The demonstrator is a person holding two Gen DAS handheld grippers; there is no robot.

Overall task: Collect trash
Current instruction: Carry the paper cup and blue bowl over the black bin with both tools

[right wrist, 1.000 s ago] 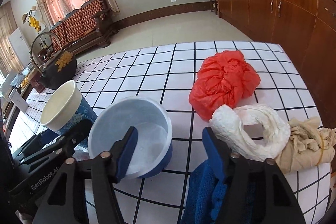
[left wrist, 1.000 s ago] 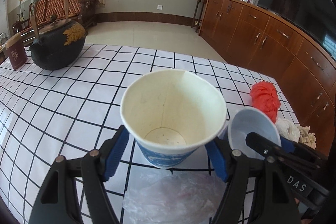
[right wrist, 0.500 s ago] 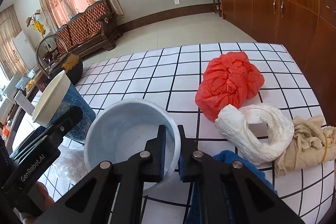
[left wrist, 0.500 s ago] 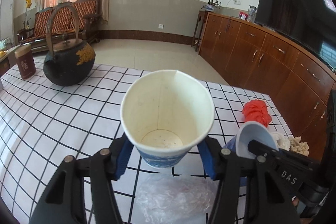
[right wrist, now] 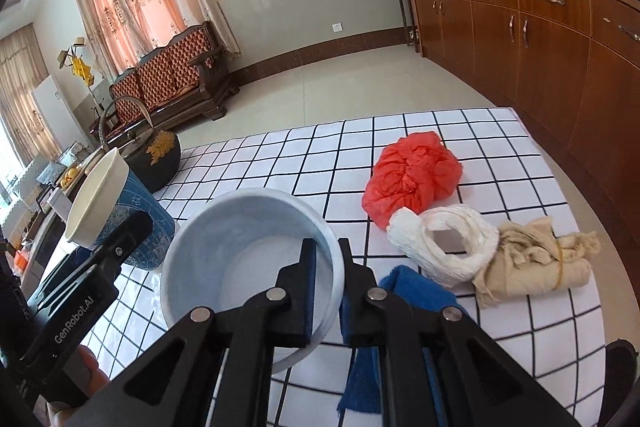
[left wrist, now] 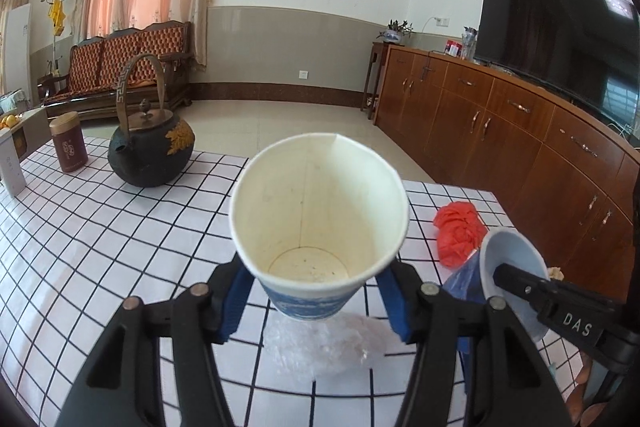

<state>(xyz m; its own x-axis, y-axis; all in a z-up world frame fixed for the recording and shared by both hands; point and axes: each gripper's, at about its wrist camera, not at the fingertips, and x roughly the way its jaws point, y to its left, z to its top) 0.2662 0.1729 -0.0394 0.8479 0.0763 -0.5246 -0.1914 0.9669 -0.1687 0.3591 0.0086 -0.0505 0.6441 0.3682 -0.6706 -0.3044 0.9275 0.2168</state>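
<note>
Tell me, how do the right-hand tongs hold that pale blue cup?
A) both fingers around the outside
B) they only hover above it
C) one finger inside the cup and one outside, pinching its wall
C: in the right wrist view the right tongs are shut on the pale blue cup, one finger inside the rim and one outside, wall pinched between.

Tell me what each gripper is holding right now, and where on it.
Left gripper clamps the paper cup across its lower body, near the base. Right gripper pinches the pale blue cup by its rim wall, one finger inside.
</note>
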